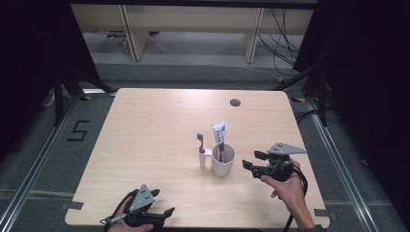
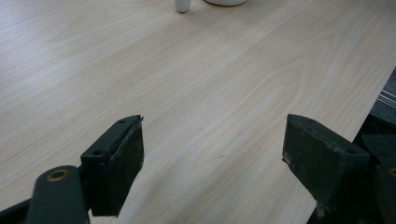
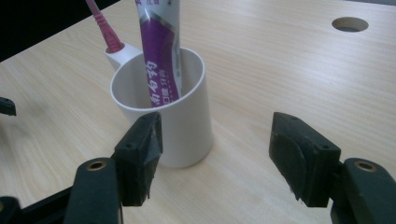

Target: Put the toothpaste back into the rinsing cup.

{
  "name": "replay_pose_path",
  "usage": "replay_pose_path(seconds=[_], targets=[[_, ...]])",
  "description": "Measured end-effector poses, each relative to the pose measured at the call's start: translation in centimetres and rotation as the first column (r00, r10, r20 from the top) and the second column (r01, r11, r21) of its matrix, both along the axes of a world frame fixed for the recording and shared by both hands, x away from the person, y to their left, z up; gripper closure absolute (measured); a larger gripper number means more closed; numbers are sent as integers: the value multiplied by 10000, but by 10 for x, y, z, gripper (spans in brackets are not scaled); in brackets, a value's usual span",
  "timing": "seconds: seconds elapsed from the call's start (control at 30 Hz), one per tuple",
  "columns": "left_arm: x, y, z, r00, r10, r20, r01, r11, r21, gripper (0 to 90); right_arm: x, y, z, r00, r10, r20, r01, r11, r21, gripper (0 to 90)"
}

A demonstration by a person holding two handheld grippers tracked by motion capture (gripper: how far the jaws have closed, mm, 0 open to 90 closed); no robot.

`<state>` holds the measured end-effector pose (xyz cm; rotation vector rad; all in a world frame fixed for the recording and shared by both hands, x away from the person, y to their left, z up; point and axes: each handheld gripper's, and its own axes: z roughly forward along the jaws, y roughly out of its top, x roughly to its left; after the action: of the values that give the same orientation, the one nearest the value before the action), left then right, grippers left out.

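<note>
One white cup (image 1: 223, 161), one toothpaste tube (image 1: 219, 136) inside, one pink toothbrush (image 1: 200, 141) in side holder; two grippers.

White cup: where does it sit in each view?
High view: white cup right of table centre.
Left gripper view: its base at the top edge.
Right gripper view: left of centre, near the claw.
Shared landmark: toothbrush holder attached beside it.
</note>
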<state>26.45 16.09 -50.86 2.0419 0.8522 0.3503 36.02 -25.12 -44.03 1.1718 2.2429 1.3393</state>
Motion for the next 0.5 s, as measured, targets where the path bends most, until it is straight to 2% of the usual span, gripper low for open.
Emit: replay_pose_path(seconds=[0.07,0.1,0.13,0.17,0.2,0.27,0.3,0.37,0.4,0.43,0.5], targets=[[0,0,1,10000,6,-12,-6,10000,80,200,-1,-1,-1,10000,-1,-55,1,10000,59,355],[0,1,1,10000,15,-16,-14,10000,69,200,-3,-2,-1,9996,-114,-256,117,9998,128,353],[0,1,1,10000,-4,9,4,10000,48,201,-4,-6,-2,10000,-39,-20,39,10000,-55,349],[0,1,1,10000,35,-3,-35,10000,61,200,-6,-5,-2,9992,-196,-338,203,9995,227,346],[0,1,1,10000,35,-3,-35,10000,61,200,-6,-7,-3,9999,-76,-134,76,10000,28,341],[0,0,0,10000,58,24,-58,9999,-87,201,-8,-10,-4,10000,-68,-44,67,10000,-30,330],[0,0,0,10000,58,24,-58,9999,-87,200,-10,-9,-5,9996,-157,-239,159,9998,91,326],[0,0,0,10000,36,15,-36,10000,-54,200,-11,-10,-6,9995,-197,-254,200,9997,134,323],[0,0,0,10000,91,-20,-92,9999,-54,200,-12,-14,-7,9999,-84,-150,84,10000,-27,317],[0,0,0,10000,91,-20,-92,9999,-54,200,-14,-14,-8,9992,-193,-352,197,9997,125,315],[0,1,0,9999,105,-48,-105,9999,45,200,-15,-17,-10,9994,-185,-308,186,9998,26,302]])
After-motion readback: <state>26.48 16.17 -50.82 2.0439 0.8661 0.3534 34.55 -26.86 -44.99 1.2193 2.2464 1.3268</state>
